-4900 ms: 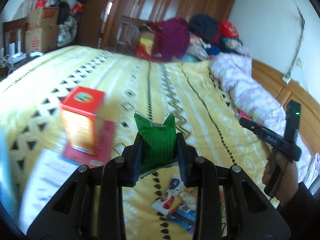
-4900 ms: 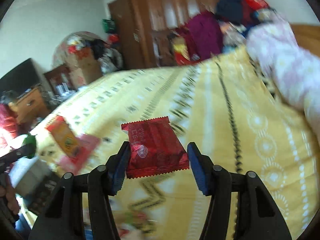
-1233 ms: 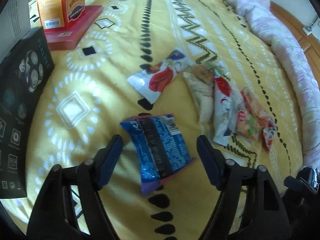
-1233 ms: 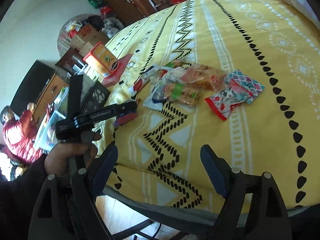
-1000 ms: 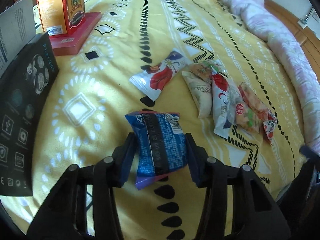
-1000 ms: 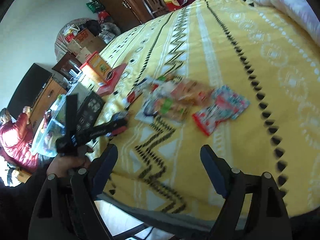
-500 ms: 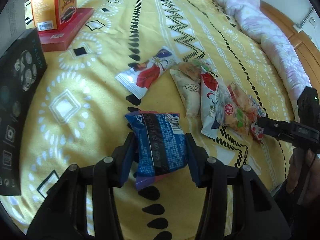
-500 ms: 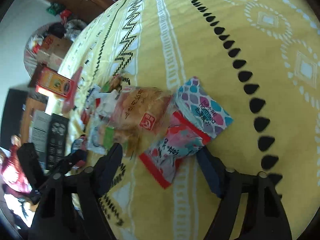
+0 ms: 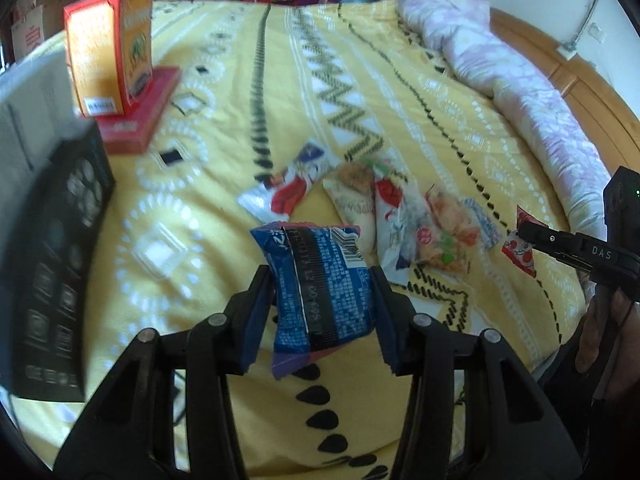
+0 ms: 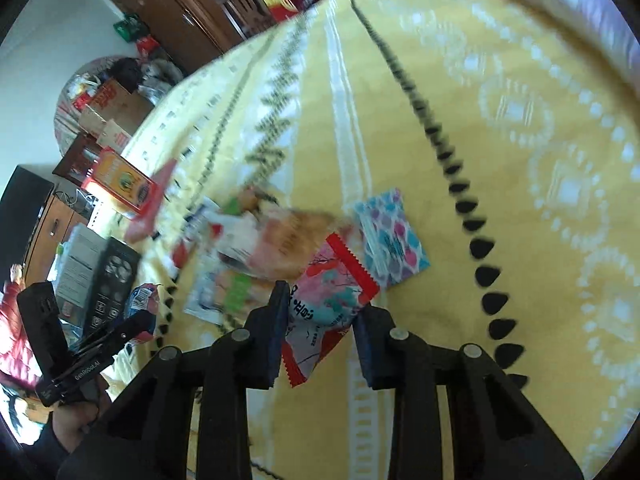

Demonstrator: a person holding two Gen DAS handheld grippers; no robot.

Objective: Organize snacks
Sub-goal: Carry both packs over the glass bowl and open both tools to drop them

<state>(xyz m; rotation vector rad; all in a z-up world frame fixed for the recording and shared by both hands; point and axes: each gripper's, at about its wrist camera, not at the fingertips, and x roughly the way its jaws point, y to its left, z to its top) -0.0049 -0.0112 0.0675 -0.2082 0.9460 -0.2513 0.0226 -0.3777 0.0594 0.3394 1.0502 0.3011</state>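
Note:
My left gripper [image 9: 320, 312] is shut on a blue snack packet [image 9: 320, 284] and holds it above the yellow bedspread [image 9: 224, 80]. My right gripper [image 10: 320, 332] is shut on a pink and red snack packet [image 10: 328, 296], lifted a little off the bed. Several snack packets [image 9: 420, 216] lie in a loose heap in the middle of the bed, among them a white and red one [image 9: 288, 188] and a blue patterned one [image 10: 392, 240]. The right gripper also shows at the right edge of the left wrist view [image 9: 532, 236], with the packet's red end [image 9: 520, 248] at its tip.
An orange and red box [image 9: 108, 48] stands on a flat red box [image 9: 140, 120] at the bed's left side. A black box [image 9: 56, 256] and a white box [image 9: 28, 108] stand beside it. A rolled pink quilt [image 9: 520, 92] lies along the far right.
My left gripper closed on the blue packet and lifted it off the bed. My right gripper came down to the heap, closed on the pink and red packet and raised it.

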